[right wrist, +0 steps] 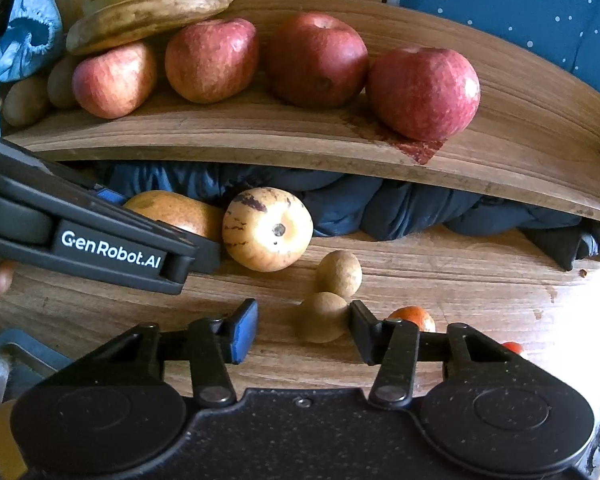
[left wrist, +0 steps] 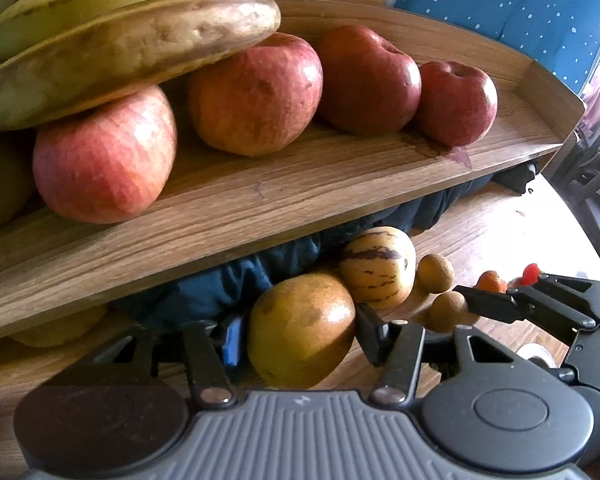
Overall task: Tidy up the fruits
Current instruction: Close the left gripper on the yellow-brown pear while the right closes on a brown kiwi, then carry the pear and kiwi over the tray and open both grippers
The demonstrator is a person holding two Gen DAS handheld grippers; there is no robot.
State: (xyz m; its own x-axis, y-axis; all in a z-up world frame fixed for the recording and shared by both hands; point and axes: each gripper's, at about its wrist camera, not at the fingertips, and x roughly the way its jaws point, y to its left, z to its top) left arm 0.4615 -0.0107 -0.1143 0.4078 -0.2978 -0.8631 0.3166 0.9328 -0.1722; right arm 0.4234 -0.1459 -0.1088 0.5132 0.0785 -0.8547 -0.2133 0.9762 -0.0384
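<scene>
Below the wooden shelf (left wrist: 300, 216), left tool (left wrist: 296, 330) clamped around a yellow-brown pear (left wrist: 300, 328) (right tool (right wrist: 304, 330) part-open, straddling a small brown fruit (right wrist: 322, 322)).

I count four red apples (right wrist: 114, 80) (right wrist: 211, 61) (right wrist: 316, 65) (right wrist: 424, 92) in a row on the wooden shelf (right wrist: 500, 160). At the far left, one bunch of bananas (right wrist: 152, 12) rests on the left apples; I make out about four bananas, the nearest one browned. Left of the apples I see two brown kiwifruit (right wrist: 25, 100) (right wrist: 60, 82). On the table (right wrist: 480, 280) below the shelf lie one yellow-brown pear (right wrist: 176, 210), one cream melon with purple stripes (right wrist: 267, 229), and two small round tan fruits (right wrist: 339, 273) (right wrist: 323, 317). To the near right I see one small orange fruit (right wrist: 413, 316) and one small red thing (right wrist: 513, 347), mostly hidden.
</scene>
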